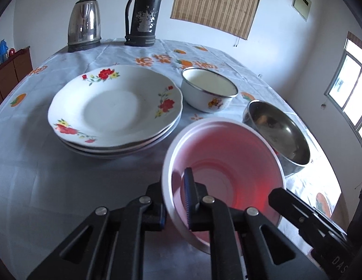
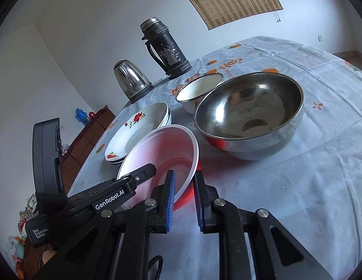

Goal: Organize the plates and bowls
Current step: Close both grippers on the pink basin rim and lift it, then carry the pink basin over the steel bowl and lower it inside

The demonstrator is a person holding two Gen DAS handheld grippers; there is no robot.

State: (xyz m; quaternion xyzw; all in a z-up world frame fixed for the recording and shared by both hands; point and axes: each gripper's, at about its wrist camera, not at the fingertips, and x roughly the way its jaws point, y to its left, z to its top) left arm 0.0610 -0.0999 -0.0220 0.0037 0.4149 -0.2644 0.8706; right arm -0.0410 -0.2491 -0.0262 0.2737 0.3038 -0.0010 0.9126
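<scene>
Both sets of jaws are clenched on the rim of the same thin, white-lipped pink plastic bowl point(image 1: 224, 163). The left gripper point(image 1: 175, 200) has one pad inside the wall and one outside on the bowl's near-left rim; the right gripper point(image 2: 184, 198) pinches the near-right rim the same way. The bowl looks tipped, its mouth turned partly toward the cameras, low over the front part of the desk point(image 2: 297, 198).

To do this step well, I would keep both grips light, since so thin a wall could buckle or slip, and move the two hands together so the rim is not twisted. Levelling the bowl before setting it down should help it nest cleanly.

Just beyond the pink bowl, on its right, sits the large stainless steel bowl point(image 2: 250, 114), probably the nearest place to nest it. Behind that is the small white enamel bowl with a dark rim point(image 1: 207, 88). To the left lies the stack of white flowered plates point(image 1: 115, 109). At the far edge stand a steel kettle point(image 1: 84, 22) and a worn black flask point(image 1: 143, 14).
</scene>
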